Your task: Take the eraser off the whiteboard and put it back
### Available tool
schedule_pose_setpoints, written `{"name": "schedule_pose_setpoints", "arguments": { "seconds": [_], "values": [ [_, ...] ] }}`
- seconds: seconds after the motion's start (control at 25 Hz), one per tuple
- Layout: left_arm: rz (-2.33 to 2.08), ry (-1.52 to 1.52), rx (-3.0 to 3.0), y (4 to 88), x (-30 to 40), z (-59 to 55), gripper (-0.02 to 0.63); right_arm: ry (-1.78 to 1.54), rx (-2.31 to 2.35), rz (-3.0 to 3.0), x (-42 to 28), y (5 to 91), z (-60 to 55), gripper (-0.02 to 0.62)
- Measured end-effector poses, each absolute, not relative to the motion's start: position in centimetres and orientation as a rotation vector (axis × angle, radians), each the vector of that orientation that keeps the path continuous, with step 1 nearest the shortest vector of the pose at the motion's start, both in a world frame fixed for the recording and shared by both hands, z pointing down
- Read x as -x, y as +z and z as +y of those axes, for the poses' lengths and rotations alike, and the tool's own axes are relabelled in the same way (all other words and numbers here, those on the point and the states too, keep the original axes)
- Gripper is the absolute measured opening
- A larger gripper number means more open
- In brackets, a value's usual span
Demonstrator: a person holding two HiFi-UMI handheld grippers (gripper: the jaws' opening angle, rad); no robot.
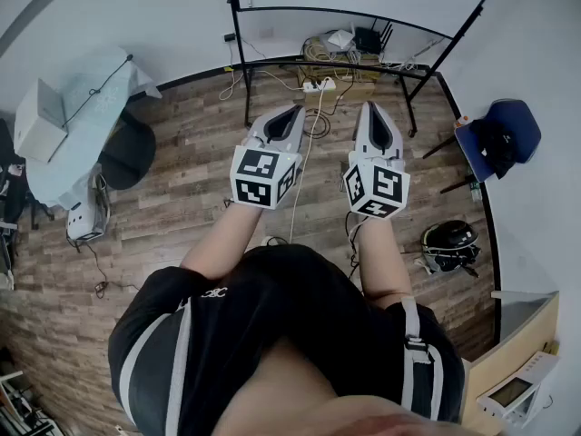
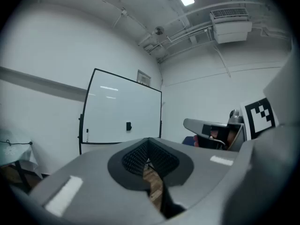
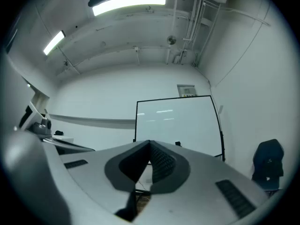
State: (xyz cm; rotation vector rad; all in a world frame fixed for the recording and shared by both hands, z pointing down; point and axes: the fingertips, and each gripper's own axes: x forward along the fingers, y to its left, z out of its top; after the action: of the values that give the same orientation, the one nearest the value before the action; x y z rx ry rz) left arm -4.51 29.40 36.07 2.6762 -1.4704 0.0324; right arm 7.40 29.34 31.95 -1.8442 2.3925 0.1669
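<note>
Nearest the head camera, at the bottom of the frame, is the person's black shirt [image 1: 272,334] with grey stripes. Above it, at mid frame, the left tool [image 1: 295,110] and the right tool [image 1: 372,107] are held out side by side over a wood floor [image 1: 182,198]. In its own view the left tool's jaws meet at the tips with nothing between them. The right tool's jaws are likewise pressed together and empty.

The eraser [image 2: 128,125] sits on the whiteboard [image 2: 117,102], well apart from both tools. In the left tool's view it is a small, dark, upright rectangle stuck to the white face, low on the board and about midway across. In the right tool's view it is only a dark speck near the board's lower edge, just above the tool's grey body. In the head view it is a dark block at the top edge of the frame. Its finer details are too small to tell.

A thin marker [image 2: 87,135] stands upright close to the board's left edge. The board has a thin black frame, and cables [image 1: 318,71] lie on the floor under it. A blue chair [image 1: 508,130] stands at the right of the head view. At the upper left, a desk [image 1: 91,98] carries a white box [image 1: 38,121].
</note>
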Motion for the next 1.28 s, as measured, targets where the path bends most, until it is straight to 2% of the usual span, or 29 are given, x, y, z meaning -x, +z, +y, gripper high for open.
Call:
{"name": "schedule_pose_setpoints", "arguments": {
  "seconds": [0.76,1.28],
  "values": [
    [-1.502,-0.032,-2.628,36.5,8.4,26.1,0.009,0.132,1.805,2.405,-4.0,32.8,26.6,0.006],
    [-1.370,-0.032,-2.664,38.8,12.5,24.4,0.009,0.159,1.978,2.283,-2.4,34.2,25.0,0.006]
  ]
}}
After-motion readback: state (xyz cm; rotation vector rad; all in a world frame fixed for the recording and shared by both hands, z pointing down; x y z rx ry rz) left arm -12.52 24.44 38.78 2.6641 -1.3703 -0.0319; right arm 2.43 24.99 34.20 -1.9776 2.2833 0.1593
